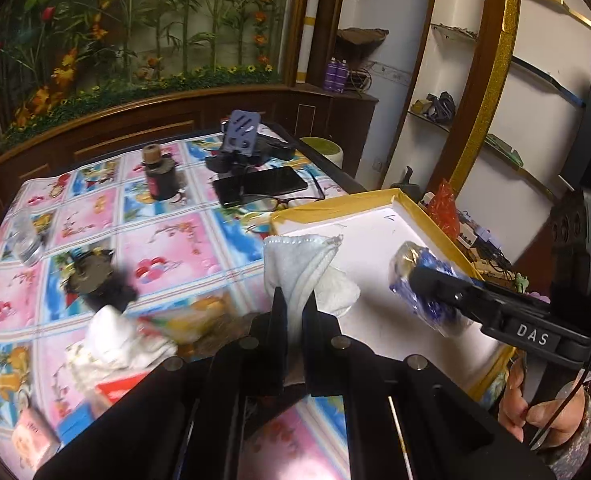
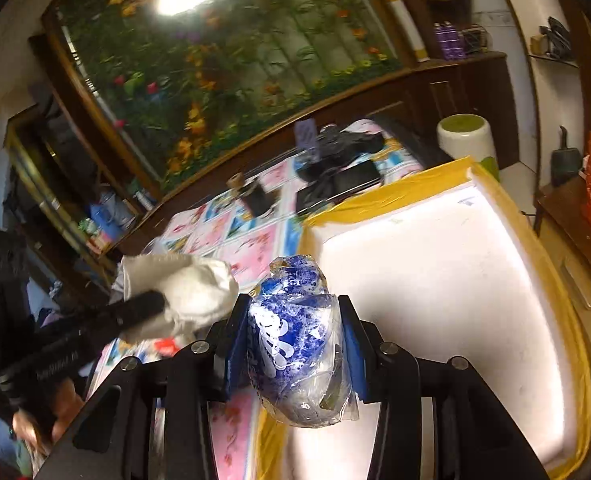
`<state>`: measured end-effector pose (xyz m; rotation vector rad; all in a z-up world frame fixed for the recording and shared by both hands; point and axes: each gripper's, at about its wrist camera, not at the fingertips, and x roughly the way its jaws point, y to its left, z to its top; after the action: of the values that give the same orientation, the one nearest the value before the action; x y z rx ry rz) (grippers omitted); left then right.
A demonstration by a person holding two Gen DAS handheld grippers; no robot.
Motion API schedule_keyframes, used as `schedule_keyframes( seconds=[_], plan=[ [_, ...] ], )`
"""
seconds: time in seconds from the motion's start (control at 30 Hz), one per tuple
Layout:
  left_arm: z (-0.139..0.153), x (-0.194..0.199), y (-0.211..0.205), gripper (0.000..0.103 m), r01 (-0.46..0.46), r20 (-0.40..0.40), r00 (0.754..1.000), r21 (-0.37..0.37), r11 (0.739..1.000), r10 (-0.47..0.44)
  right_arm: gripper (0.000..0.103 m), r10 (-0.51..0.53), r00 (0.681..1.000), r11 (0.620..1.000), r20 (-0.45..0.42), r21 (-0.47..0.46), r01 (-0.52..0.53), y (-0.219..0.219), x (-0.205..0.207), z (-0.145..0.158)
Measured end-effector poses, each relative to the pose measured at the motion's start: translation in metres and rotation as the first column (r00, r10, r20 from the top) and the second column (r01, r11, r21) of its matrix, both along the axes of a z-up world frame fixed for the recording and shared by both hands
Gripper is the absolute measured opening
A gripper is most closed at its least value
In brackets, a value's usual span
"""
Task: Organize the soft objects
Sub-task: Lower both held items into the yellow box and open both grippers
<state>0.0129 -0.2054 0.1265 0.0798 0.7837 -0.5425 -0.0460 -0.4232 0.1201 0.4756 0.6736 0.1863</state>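
Observation:
My left gripper [image 1: 294, 300] is shut on a white cloth [image 1: 301, 268], which hangs bunched above the near-left edge of a white tray with a yellow taped rim [image 1: 375, 196]. In the right wrist view the same white cloth [image 2: 183, 284] shows at the left, pinched by the left gripper's black fingers [image 2: 143, 312]. My right gripper [image 2: 295, 332] is shut on a soft blue-and-white packet in clear plastic [image 2: 295, 340], held over the tray's [image 2: 507, 216] near-left corner. The packet [image 1: 419, 280] also appears at the right of the left wrist view.
A flowered pink-and-blue cloth [image 1: 167, 240] covers the table. On it lie another white rag [image 1: 115, 336], a black lump [image 1: 99, 280], a clear jar [image 1: 27, 244], a dark cup [image 1: 161, 178], a phone [image 1: 261, 186], glasses and a camera mount [image 1: 239, 140]. A white stool [image 2: 465, 136] stands beyond the tray.

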Motion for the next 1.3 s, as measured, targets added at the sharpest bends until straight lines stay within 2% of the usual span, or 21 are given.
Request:
schedule_keyframes(
  seconds=[0.27, 0.4, 0.5, 0.57, 0.63, 0.73, 0.8, 0.83, 0.87, 0.9, 0.93, 0.97, 1.0, 1.07, 1.13, 1.23, 1.3],
  plan=[
    [-0.037, 0.066, -0.067, 0.006, -0.022, -0.110, 0.994, 0.021, 1.000, 0.024, 0.045, -0.110, 0.985, 0.992, -0.136, 0.041, 0.117, -0.047, 0.077, -0.016],
    [-0.056, 0.089, -0.079, 0.006, -0.067, -0.149, 0.987, 0.008, 0.998, 0.067, 0.045, -0.196, 0.962, 0.975, -0.190, 0.067, 0.212, -0.061, 0.104, -0.036],
    [-0.069, 0.097, -0.080, 0.006, -0.084, -0.171, 0.982, 0.001, 0.996, 0.083, 0.045, -0.235, 0.946, 0.964, -0.224, 0.071, 0.256, -0.065, 0.119, -0.052],
    [-0.077, 0.099, -0.083, 0.006, -0.085, -0.181, 0.980, 0.024, 0.996, 0.088, 0.045, -0.259, 0.939, 0.960, -0.225, 0.044, 0.275, -0.064, 0.125, -0.055],
    [-0.082, 0.097, -0.087, 0.006, -0.077, -0.165, 0.983, 0.051, 0.996, 0.085, 0.045, -0.273, 0.937, 0.960, -0.220, 0.006, 0.281, -0.062, 0.129, -0.054],
    [-0.088, 0.094, -0.092, 0.006, -0.063, -0.144, 0.987, 0.078, 0.995, 0.074, 0.046, -0.266, 0.939, 0.962, -0.216, 0.002, 0.273, -0.059, 0.131, -0.056],
    [-0.092, 0.091, -0.096, 0.013, -0.052, -0.138, 0.988, 0.093, 0.994, 0.065, 0.046, -0.256, 0.945, 0.965, -0.205, 0.004, 0.262, -0.059, 0.130, -0.056],
    [-0.093, 0.090, -0.098, 0.020, -0.043, -0.138, 0.989, 0.096, 0.994, 0.056, 0.049, -0.254, 0.946, 0.965, -0.203, 0.007, 0.260, -0.060, 0.131, -0.057],
    [-0.093, 0.089, -0.098, 0.027, -0.036, -0.138, 0.989, 0.091, 0.995, 0.048, 0.056, -0.256, 0.945, 0.965, -0.205, 0.005, 0.263, -0.061, 0.130, -0.058],
    [-0.091, 0.087, -0.098, 0.029, -0.029, -0.136, 0.990, 0.079, 0.996, 0.039, 0.060, -0.256, 0.945, 0.965, -0.205, 0.011, 0.263, -0.062, 0.129, -0.058],
    [-0.088, 0.086, -0.097, 0.036, -0.027, -0.137, 0.990, 0.067, 0.997, 0.036, 0.068, -0.250, 0.948, 0.965, -0.196, 0.026, 0.259, -0.062, 0.127, -0.057],
    [-0.087, 0.086, -0.096, 0.043, -0.023, -0.140, 0.990, 0.052, 0.998, 0.030, 0.071, -0.251, 0.949, 0.965, -0.188, 0.024, 0.260, -0.062, 0.126, -0.056],
    [-0.083, 0.083, -0.095, 0.046, -0.020, -0.138, 0.990, 0.038, 0.999, 0.025, 0.071, -0.258, 0.950, 0.965, -0.176, 0.012, 0.264, -0.060, 0.124, -0.053],
    [-0.075, 0.078, -0.094, 0.058, -0.039, -0.100, 0.994, 0.042, 0.998, 0.043, 0.072, -0.259, 0.956, 0.965, -0.140, -0.012, 0.260, -0.055, 0.118, -0.045],
    [-0.064, 0.073, -0.092, 0.059, -0.044, -0.062, 0.997, 0.035, 0.998, 0.046, 0.072, -0.263, 0.959, 0.965, -0.110, -0.034, 0.261, -0.050, 0.113, -0.036],
    [-0.046, 0.066, -0.085, 0.062, -0.043, -0.047, 0.998, -0.012, 0.999, 0.043, 0.073, -0.263, 0.964, 0.963, -0.027, -0.064, 0.261, -0.041, 0.094, -0.014],
    [-0.036, 0.062, -0.080, 0.066, -0.046, -0.036, 0.998, -0.035, 0.998, 0.045, 0.080, -0.269, 0.963, 0.958, 0.031, -0.092, 0.271, -0.034, 0.076, 0.000]
  ],
)
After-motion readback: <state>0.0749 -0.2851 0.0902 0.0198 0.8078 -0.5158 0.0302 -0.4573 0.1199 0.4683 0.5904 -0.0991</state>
